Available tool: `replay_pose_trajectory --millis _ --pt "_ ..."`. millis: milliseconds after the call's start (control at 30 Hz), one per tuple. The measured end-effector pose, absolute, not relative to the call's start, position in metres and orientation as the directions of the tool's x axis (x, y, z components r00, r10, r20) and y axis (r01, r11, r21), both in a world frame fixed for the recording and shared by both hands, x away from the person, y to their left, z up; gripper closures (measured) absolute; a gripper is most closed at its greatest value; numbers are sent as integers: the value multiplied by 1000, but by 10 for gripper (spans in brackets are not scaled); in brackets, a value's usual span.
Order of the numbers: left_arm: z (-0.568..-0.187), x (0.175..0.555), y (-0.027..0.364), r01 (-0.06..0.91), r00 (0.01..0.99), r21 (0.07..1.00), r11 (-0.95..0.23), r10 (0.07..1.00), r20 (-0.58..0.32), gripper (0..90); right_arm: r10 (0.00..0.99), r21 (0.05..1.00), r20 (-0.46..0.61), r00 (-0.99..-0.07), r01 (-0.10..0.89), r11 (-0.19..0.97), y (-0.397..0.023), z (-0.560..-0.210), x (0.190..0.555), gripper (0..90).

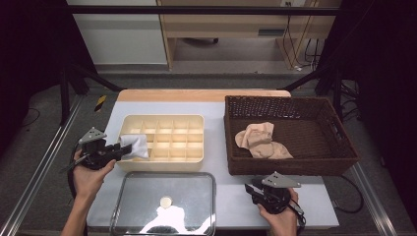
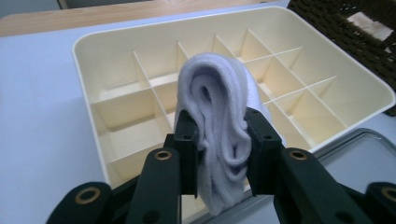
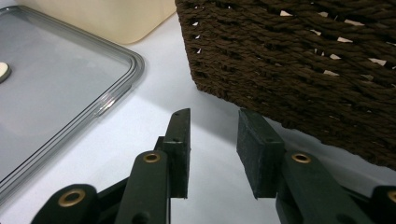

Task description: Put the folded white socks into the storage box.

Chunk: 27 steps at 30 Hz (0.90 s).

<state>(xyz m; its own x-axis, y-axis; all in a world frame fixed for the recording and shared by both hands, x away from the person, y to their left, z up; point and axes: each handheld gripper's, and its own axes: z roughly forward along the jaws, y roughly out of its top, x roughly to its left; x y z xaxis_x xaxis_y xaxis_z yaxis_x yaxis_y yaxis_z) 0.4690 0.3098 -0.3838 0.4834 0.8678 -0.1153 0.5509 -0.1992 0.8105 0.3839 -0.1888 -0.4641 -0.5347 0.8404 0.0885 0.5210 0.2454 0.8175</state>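
A rolled white sock (image 2: 219, 126) is clamped between the jaws of my left gripper (image 2: 223, 151), which is shut on it. In the high view the left gripper (image 1: 120, 147) holds the white sock (image 1: 134, 146) over the left edge of the cream divided organizer box (image 1: 162, 167). My right gripper (image 3: 214, 154) stands open with nothing between its fingers, low over the table near the front left corner of the brown wicker basket (image 3: 303, 60). Seen from above, the right gripper (image 1: 255, 189) rests in front of the basket (image 1: 290, 166), where beige socks (image 1: 260, 140) lie.
A clear lid (image 1: 164, 204) with a round knob lies on the table in front of the organizer. The lid's rim (image 3: 112, 93) is left of my right gripper. The table edge runs close behind both hands.
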Motion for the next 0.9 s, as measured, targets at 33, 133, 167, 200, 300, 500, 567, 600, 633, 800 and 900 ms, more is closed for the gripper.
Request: replay_pose_trajectory --millis 33,133,167,200,300,500,567,600,633,800,900 --pt "-385 470 310 553 480 808 -201 870 -112 690 841 817 90 -534 522 244 -189 -464 384 659" --pt "-389 474 308 558 476 800 -218 874 -94 690 841 815 92 -534 525 244 -189 -465 384 659" --pt "-391 475 307 562 476 795 -229 875 -85 690 840 815 93 -534 526 243 -189 -465 384 659" --pt "-393 476 306 567 475 790 -233 876 -83 691 839 814 96 -535 527 242 -188 -465 384 659" --pt "-399 480 302 576 481 776 -258 874 -67 691 839 812 101 -535 531 241 -188 -465 384 659" --pt "-401 481 297 588 496 754 -293 867 -50 695 837 810 104 -537 534 242 -188 -466 384 659" --pt "-401 481 296 594 506 743 -309 861 -45 697 834 810 107 -541 534 242 -187 -466 385 658" --pt "-401 480 295 598 508 736 -316 860 -43 699 834 808 110 -541 537 242 -187 -466 385 658" --pt "-402 480 294 600 511 732 -321 859 -42 700 833 807 110 -542 538 243 -187 -467 385 657" --pt "-404 481 287 611 507 714 -342 862 -21 704 831 805 114 -545 541 244 -187 -467 386 656" --pt "-404 483 282 616 508 696 -368 861 6 705 831 800 122 -543 549 241 -186 -468 386 654"
